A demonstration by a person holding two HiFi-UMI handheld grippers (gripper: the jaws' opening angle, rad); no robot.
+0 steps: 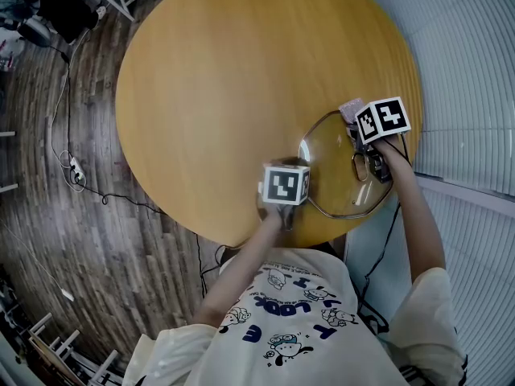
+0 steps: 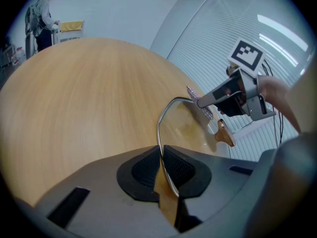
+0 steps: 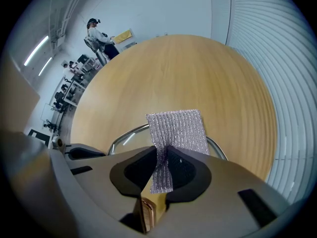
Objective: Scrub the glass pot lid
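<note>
lid: glass pot lid (image 1: 330, 155) sits at near-right edge of round table (image 1: 217, 79)
left gripper (image 2: 161, 158): jaws pinched on lid's metal rim, near side
right gripper (image 3: 166, 157): jaws clamped on silver mesh scrub cloth (image 3: 177, 129), at lid's far rim

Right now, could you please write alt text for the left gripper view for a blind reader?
The left gripper is shut on the near rim of a glass pot lid over a round wooden table. Across the lid, the right gripper holds a silvery mesh cloth at its far rim.
</note>
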